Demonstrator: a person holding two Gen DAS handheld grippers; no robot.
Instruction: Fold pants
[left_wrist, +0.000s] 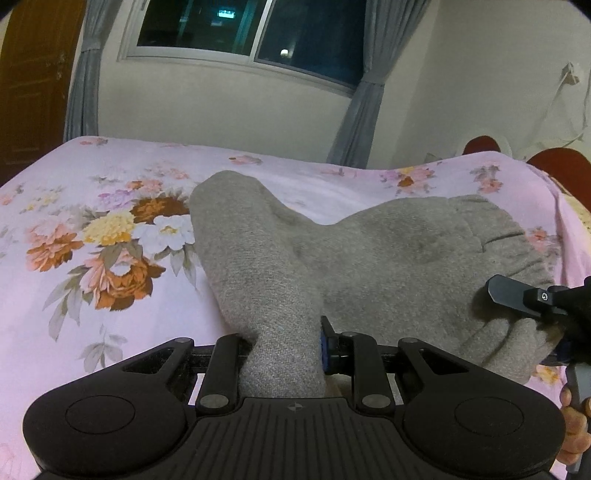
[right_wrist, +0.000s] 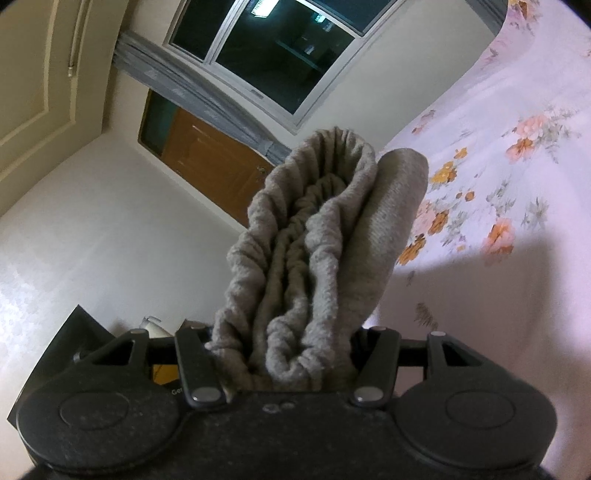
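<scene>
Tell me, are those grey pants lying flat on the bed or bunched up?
Bunched up: the grey pants are pinched by both the left gripper and right gripper, sagging over the floral bedsheet.

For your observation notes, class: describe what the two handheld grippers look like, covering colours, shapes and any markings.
Both are matt black. The left gripper has a ribbed central plate with a small crosshair mark, a round disc on each side, hinged link bars with silver rivets, and a blue pad on one finger. The right gripper shares that winged shape, discs and rivets, looks dusty, and carries partly hidden white lettering. No cables or sleeves are visible.
</scene>
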